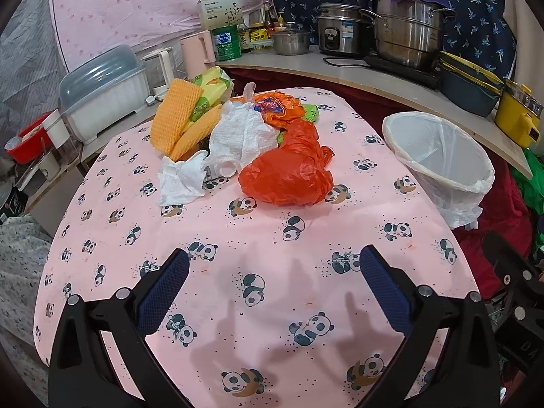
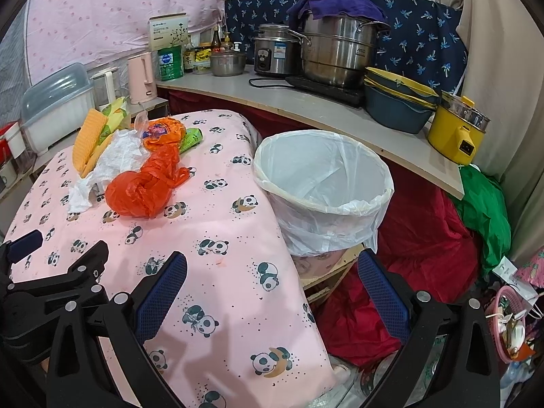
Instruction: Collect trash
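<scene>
A heap of trash lies at the far side of the pink panda tablecloth [image 1: 258, 306]: an orange plastic bag [image 1: 289, 176] [image 2: 142, 187] in front, crumpled white tissue [image 1: 238, 136] [image 2: 115, 153], orange foam wraps [image 1: 176, 115] [image 2: 89, 136] and a green wrapper [image 1: 311, 112]. A white-lined bin [image 1: 438, 156] [image 2: 323, 180] stands off the table's right edge. My left gripper [image 1: 273, 261] hovers open over the near tablecloth, well short of the heap. My right gripper [image 2: 272, 265] is open above the table's right edge, below the bin. Nothing is between either pair of fingers.
A curved shelf [image 2: 306, 108] behind holds steel pots [image 2: 340, 54], a rice cooker [image 2: 272, 54], stacked blue bowls [image 2: 397, 105] and a yellow pot [image 2: 455, 132]. A covered dish rack [image 1: 102, 95] and kettles stand at left. Red and green cloth [image 2: 425, 238] lie on the floor at right.
</scene>
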A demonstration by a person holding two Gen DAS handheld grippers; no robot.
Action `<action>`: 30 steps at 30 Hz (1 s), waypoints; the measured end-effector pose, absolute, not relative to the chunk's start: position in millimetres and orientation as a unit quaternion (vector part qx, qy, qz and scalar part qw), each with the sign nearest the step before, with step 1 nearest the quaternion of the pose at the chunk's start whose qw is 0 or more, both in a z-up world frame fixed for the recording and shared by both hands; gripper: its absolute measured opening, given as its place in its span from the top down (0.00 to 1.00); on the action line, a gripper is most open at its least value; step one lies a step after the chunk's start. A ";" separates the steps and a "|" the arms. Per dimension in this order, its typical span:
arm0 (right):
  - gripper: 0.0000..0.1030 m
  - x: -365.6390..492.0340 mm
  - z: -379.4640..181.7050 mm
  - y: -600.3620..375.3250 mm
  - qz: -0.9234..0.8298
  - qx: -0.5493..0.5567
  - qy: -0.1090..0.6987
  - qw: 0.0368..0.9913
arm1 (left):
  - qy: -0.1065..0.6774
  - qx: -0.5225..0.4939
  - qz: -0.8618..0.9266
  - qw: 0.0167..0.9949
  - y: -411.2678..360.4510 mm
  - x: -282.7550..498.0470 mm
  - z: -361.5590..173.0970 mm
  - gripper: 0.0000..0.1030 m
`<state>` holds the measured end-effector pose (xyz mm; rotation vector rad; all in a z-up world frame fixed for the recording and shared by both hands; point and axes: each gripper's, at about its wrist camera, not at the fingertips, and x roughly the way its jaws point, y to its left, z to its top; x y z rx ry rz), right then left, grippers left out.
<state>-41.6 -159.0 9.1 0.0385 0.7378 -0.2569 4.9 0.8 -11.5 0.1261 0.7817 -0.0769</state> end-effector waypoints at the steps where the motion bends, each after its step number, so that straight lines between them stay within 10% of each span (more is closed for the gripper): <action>1: 0.07 -41.1 9.0 -158.9 -0.126 0.018 0.360 0.924 | 0.380 0.062 -0.037 0.922 0.8 4.8 -11.4 0.07; 30: 0.07 -40.2 9.0 -162.5 -0.138 0.024 0.352 0.925 | 0.377 0.057 -0.037 0.924 6.7 4.0 -9.0 0.07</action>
